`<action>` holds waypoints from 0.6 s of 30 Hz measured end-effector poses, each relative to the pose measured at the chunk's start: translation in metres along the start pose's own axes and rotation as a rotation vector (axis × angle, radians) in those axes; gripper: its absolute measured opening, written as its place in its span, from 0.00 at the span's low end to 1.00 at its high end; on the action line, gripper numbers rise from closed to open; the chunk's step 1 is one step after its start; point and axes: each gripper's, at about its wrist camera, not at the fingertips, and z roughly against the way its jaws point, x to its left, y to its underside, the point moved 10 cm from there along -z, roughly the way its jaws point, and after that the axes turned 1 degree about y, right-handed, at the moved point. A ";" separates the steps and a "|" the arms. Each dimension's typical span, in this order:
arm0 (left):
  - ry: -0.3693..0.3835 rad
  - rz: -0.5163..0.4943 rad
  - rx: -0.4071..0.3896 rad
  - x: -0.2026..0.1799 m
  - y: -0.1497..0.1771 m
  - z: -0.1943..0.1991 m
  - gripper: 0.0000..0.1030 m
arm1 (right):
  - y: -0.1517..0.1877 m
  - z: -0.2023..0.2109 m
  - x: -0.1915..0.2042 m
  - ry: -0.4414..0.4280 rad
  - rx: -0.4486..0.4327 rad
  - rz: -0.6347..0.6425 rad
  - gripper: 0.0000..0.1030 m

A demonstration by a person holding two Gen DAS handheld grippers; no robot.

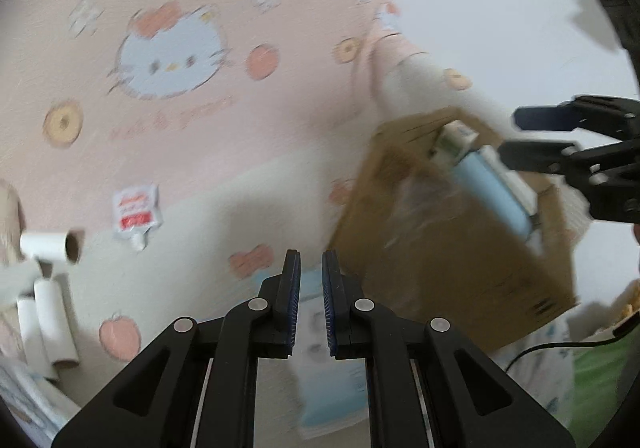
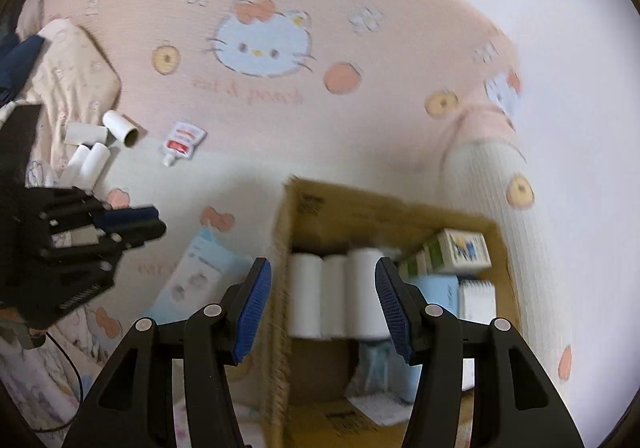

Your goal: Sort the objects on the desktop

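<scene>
Box (image 2: pixel 384 216) first — it sits on the pink blanket (image 2: pixel 360 128), open at the top, so things can drop in from above. Inside it three white rolls (image 2: pixel 336 292) stand side by side. A small carton (image 2: pixel 460 250) lies against the far wall, next to them a blue pack (image 2: pixel 440 292) and a little notepad (image 2: pixel 478 298).

Right gripper (image 2: pixel 324 308) hangs over the box with its jaws spread. Nothing is between them. I think it is done with its drop, since the rolls are down in the box.

Left gripper (image 1: pixel 311 308) has its jaws almost pressed together, with only a thin gap, and it holds nothing. It points down at the blanket, over a flat blue-and-white packet (image 1: pixel 320 388) that lies near the box.

More things wait to be sorted. Off to the left lie some tubes (image 2: pixel 92 152) in a loose pile, touching each other. A small red-and-white pouch (image 2: pixel 182 142) lies alone just beside them. They are well apart from the box — a long reach.

A folded cloth (image 2: pixel 76 60) sits behind the tubes. A thin black cable (image 2: pixel 68 364) runs near the bottom left edge and could catch a hand. The box wall stands between the packet and the inside, so anything must be lifted over it.
</scene>
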 end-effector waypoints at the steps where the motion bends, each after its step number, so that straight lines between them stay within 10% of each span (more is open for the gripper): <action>1: -0.009 0.023 0.007 0.010 0.005 -0.004 0.11 | -0.002 -0.003 0.008 -0.008 0.004 0.009 0.53; 9: -0.069 0.275 0.033 0.100 0.019 0.000 0.11 | -0.017 -0.030 0.072 -0.090 0.054 0.053 0.54; 18: -0.207 0.360 -0.156 0.177 -0.019 0.048 0.11 | -0.040 -0.039 0.124 -0.127 0.020 0.123 0.54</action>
